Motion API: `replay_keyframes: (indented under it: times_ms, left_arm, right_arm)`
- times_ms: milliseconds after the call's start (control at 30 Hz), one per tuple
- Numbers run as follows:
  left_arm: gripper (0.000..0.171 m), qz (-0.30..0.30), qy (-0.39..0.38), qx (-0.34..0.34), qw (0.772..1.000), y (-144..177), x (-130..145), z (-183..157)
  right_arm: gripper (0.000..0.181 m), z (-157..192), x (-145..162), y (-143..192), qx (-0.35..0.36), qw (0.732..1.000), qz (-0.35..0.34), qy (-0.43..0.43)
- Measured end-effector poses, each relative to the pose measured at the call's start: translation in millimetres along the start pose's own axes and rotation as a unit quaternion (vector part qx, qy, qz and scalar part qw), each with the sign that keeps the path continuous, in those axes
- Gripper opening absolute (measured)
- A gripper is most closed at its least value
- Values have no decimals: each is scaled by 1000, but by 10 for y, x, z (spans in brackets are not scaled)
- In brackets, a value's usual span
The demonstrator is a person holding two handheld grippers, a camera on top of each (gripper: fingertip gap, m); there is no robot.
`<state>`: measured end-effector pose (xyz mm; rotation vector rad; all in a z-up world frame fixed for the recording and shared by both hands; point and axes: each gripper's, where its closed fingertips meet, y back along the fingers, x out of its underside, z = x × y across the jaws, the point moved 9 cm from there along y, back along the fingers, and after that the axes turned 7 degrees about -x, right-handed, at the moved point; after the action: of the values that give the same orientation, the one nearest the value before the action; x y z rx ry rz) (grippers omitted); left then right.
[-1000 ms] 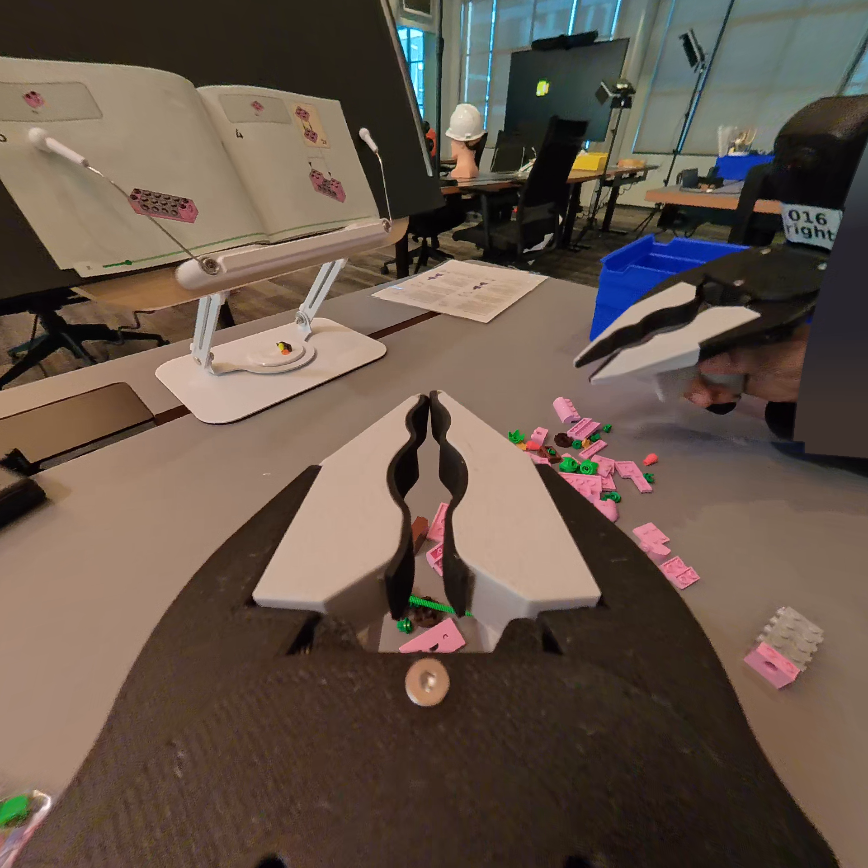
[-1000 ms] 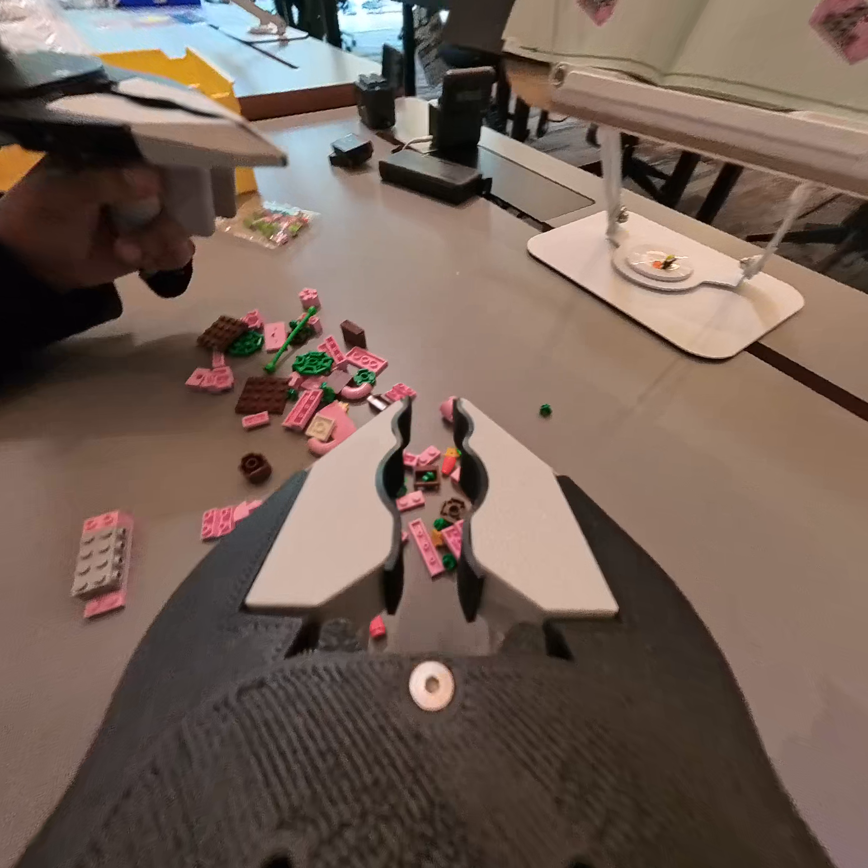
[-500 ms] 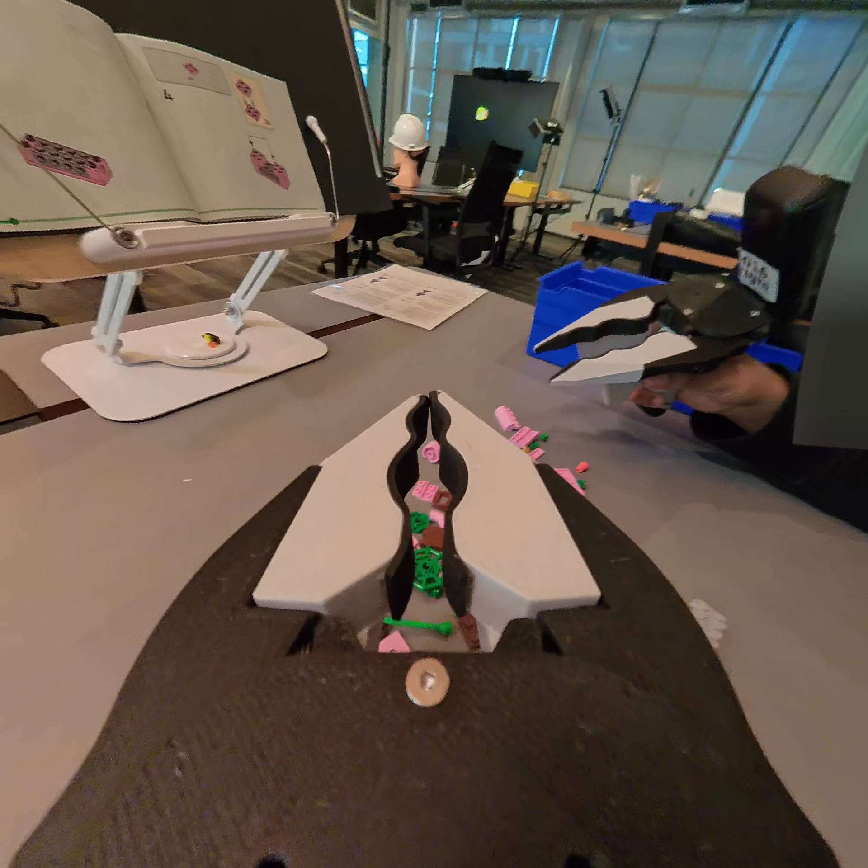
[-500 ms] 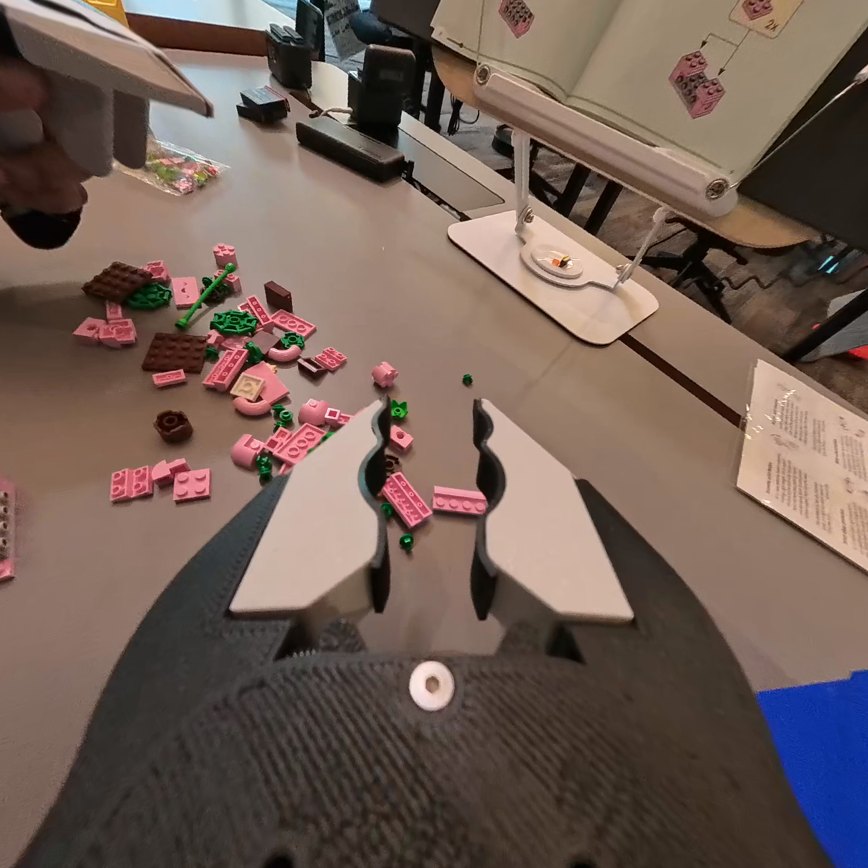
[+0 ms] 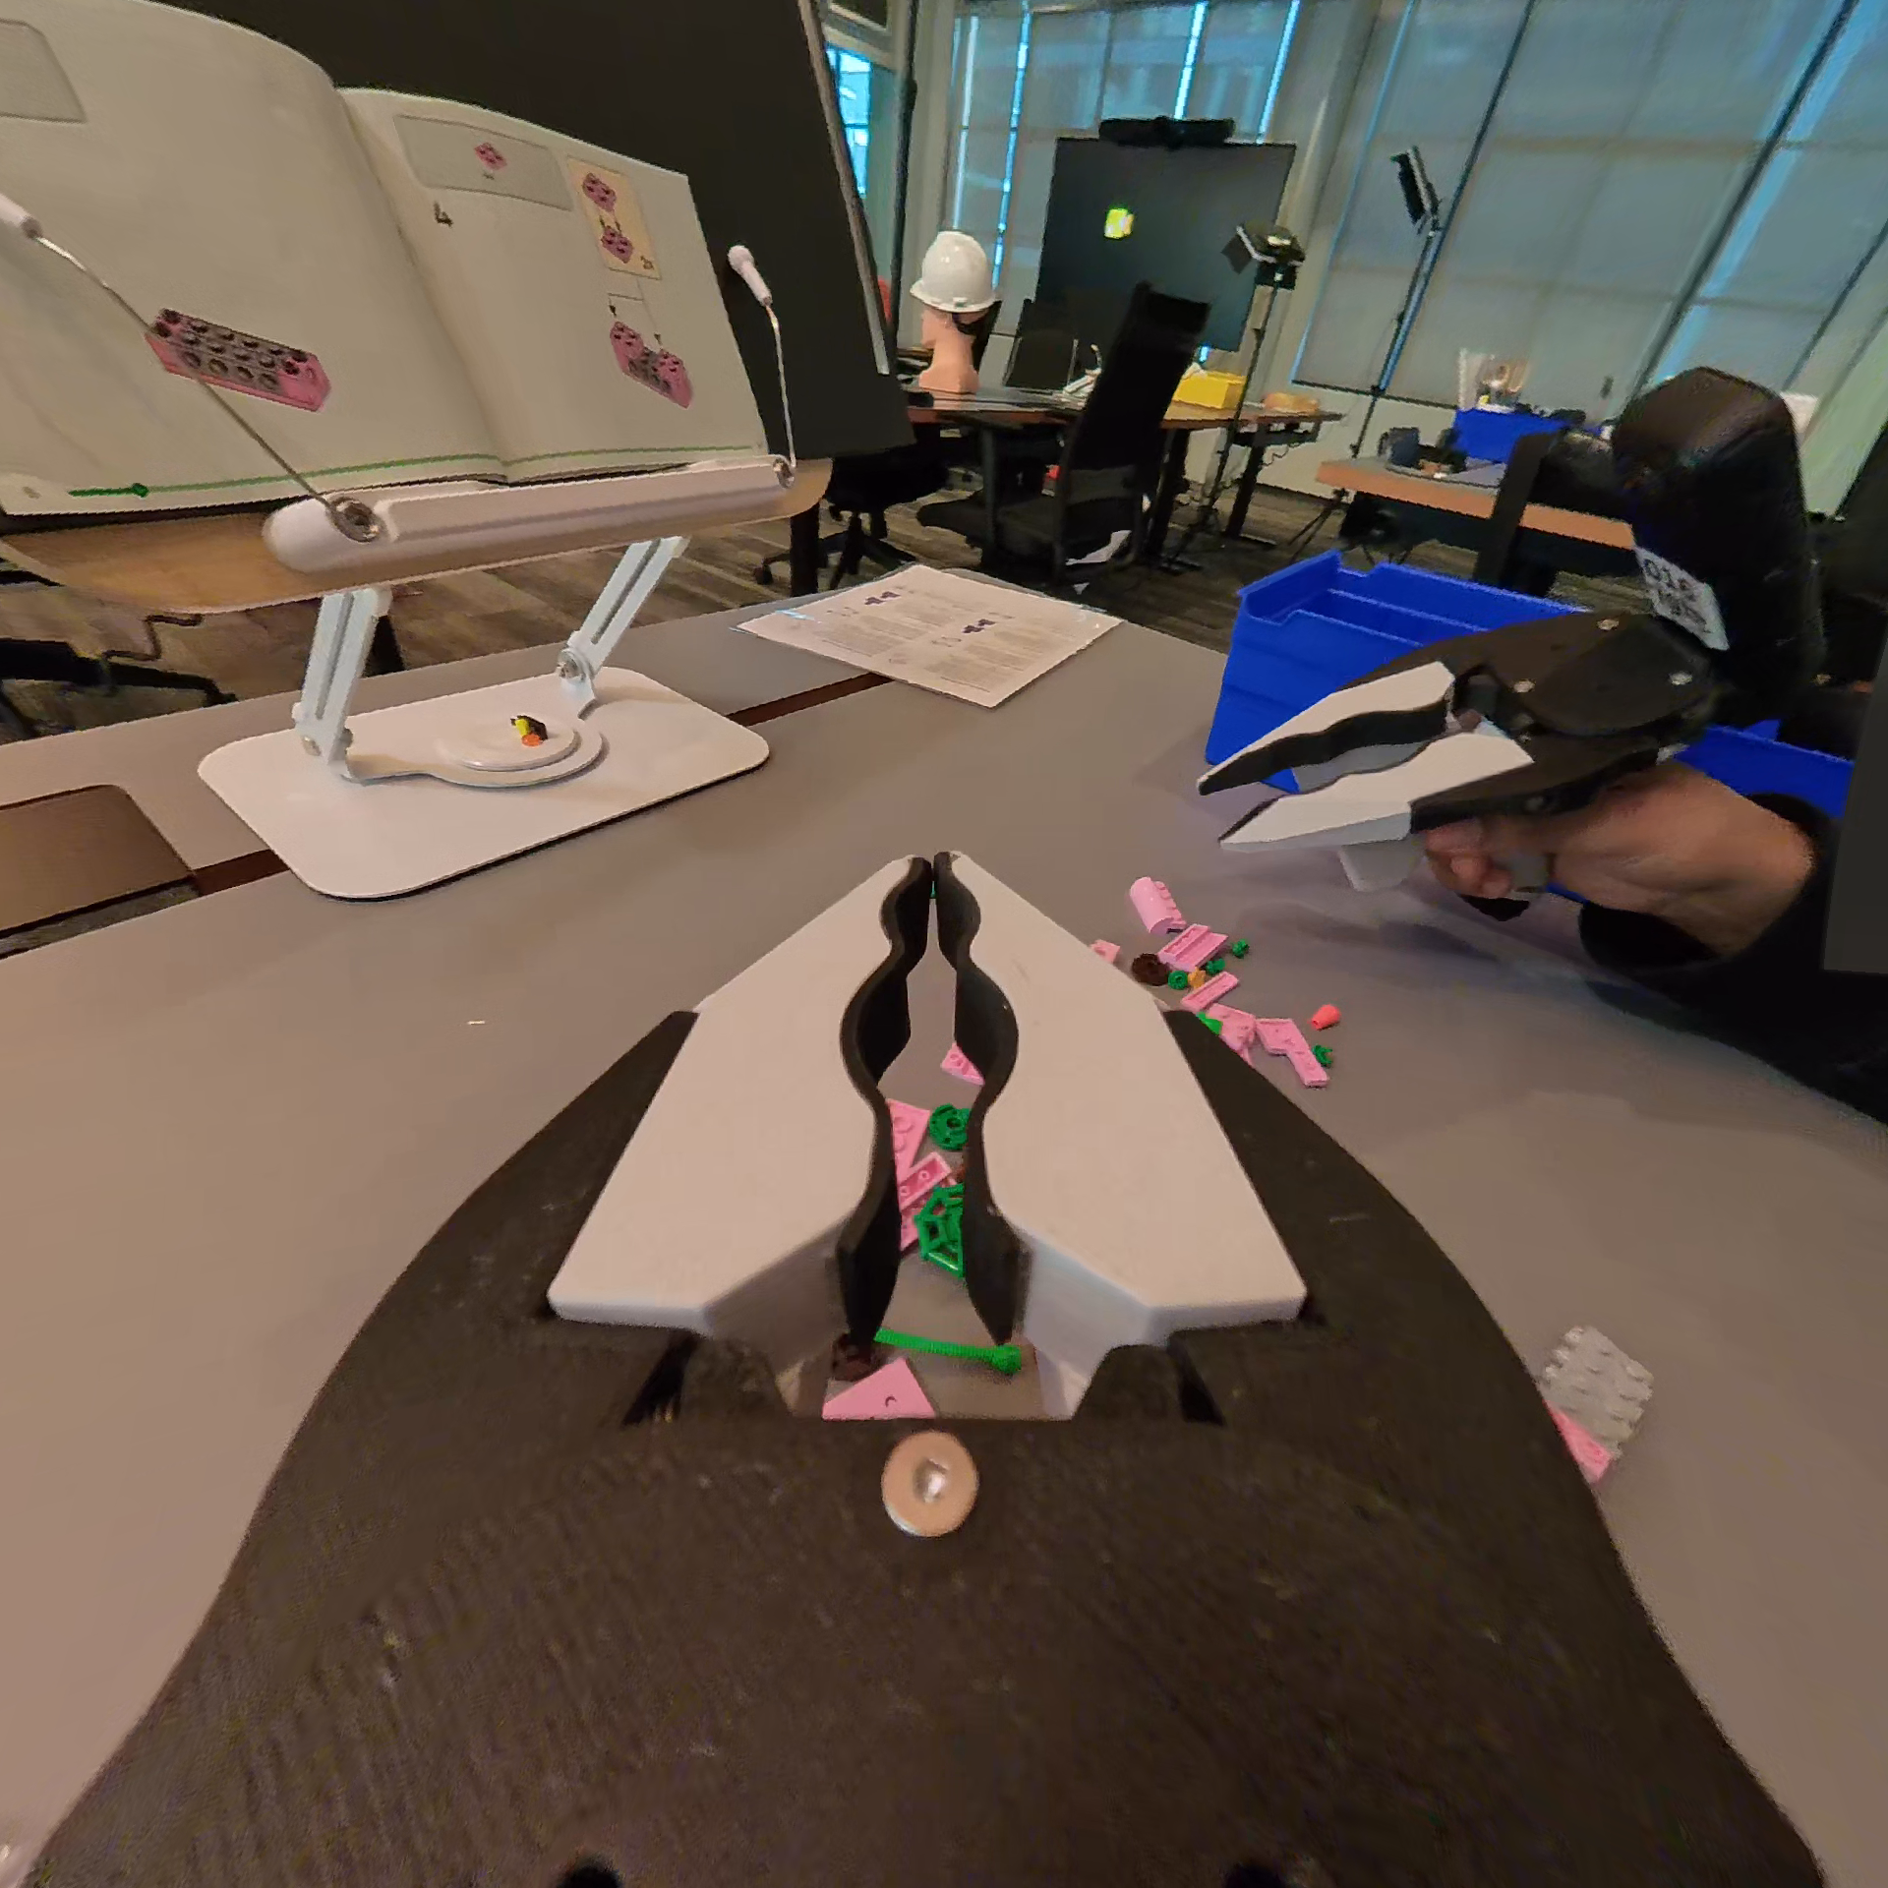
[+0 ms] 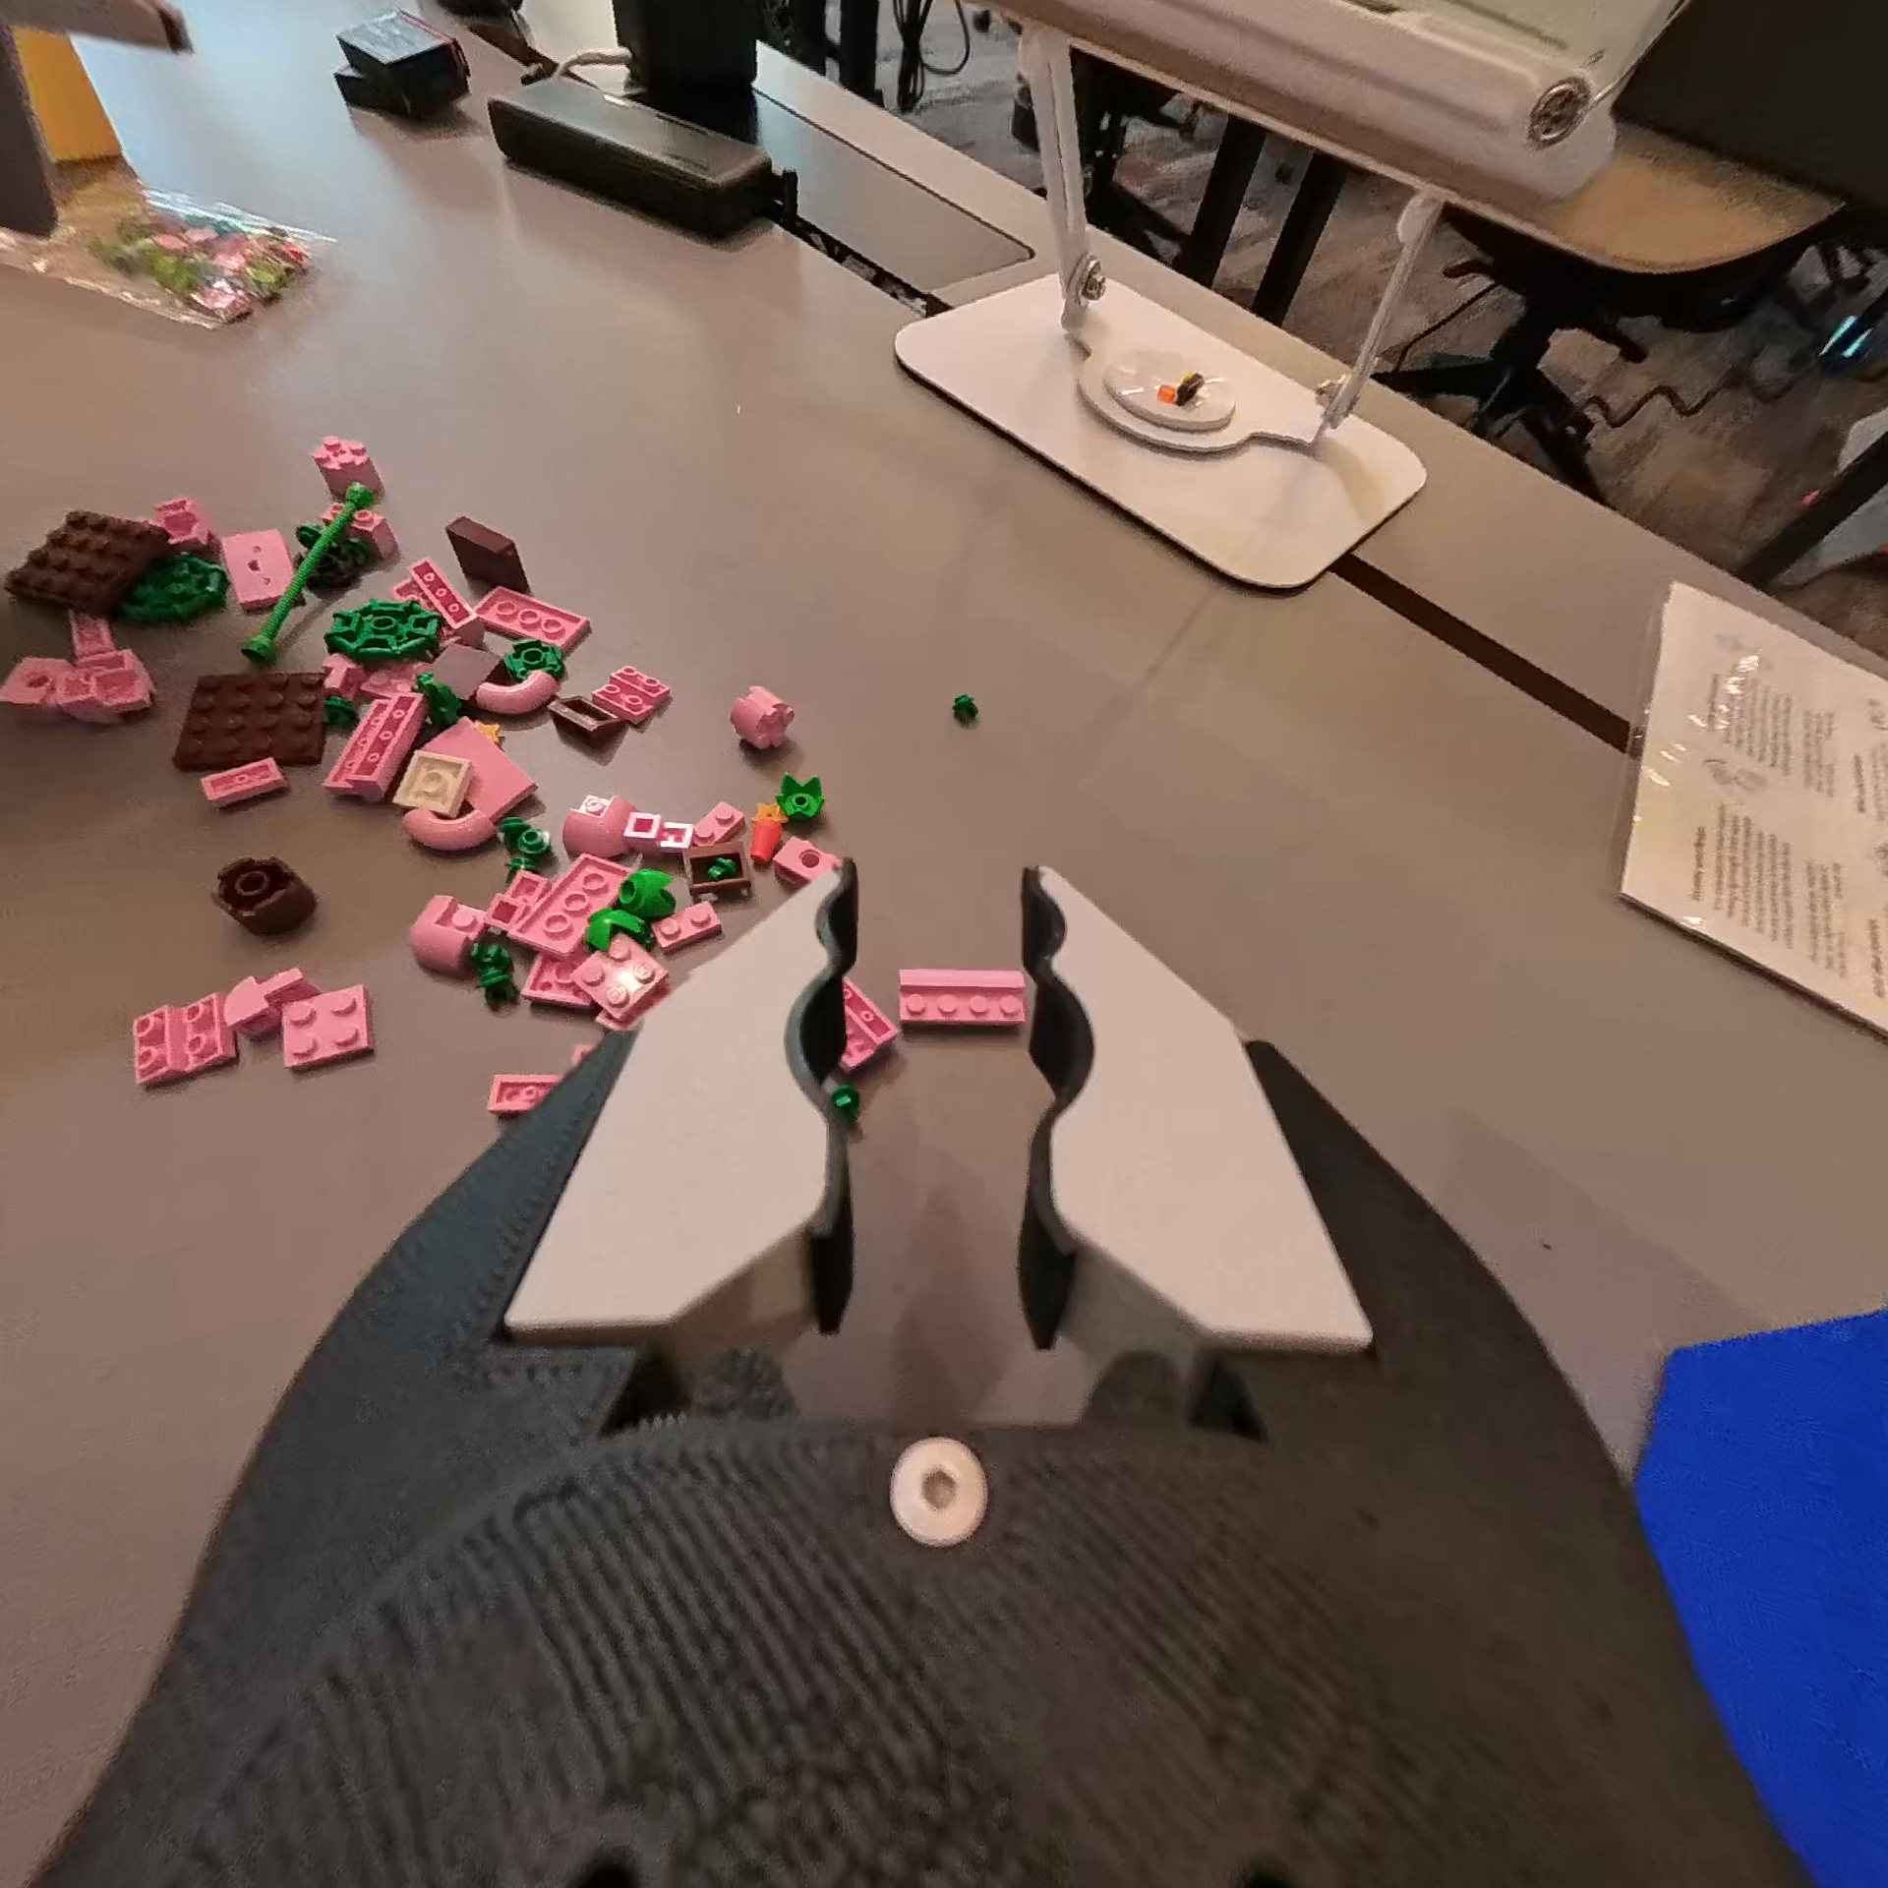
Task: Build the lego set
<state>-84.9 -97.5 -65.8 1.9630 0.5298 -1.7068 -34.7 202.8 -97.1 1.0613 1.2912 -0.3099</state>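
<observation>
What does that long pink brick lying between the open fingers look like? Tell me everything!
The long pink brick is a thin, flat plate of shiny plastic with a single row of four round studs on top. It lies flat, studs up, on the grey table, a little apart from the main pile of pieces. In the right wrist view it shows in the gap of the open right gripper, which is not holding it. Nothing is stacked on it.

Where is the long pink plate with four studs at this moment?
In the right wrist view, the long pink plate lies flat on the grey table, seen between the open right gripper's fingers, at the pile's right edge.
</observation>
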Motion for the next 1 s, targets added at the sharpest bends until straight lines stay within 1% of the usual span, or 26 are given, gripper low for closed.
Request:
replay_keyframes:
  times_ms: [133,233,367,433,600,800,900,1000]
  left_arm:
    - [0,12,-4,-51,999,18,14,89]
    - [0,21,-5,-64,998,16,24,106]
    - [0,26,-8,-68,997,10,35,108]
    - [0,27,-5,-70,997,11,35,117]
    - [0,24,2,-67,997,18,33,126]
    - [0,27,-2,-65,998,2,46,108]
    - [0,31,-3,-64,997,-14,65,107]
    - [0,36,1,-59,998,-39,92,106]
  right_arm:
    - [31,40,0,-24,-2,1000,-5,10]
    - [30,88,-1,-48,-15,1000,-11,14]
    - [30,176,9,-100,-32,999,-16,25]
    - [31,228,28,-137,-42,999,-8,31]
    - [31,255,34,-147,-28,998,-1,58]
    - [31,238,47,-159,-40,999,-6,35]
    - [33,187,109,-227,-48,998,17,34]
    - [36,60,110,-298,-79,996,31,-7]
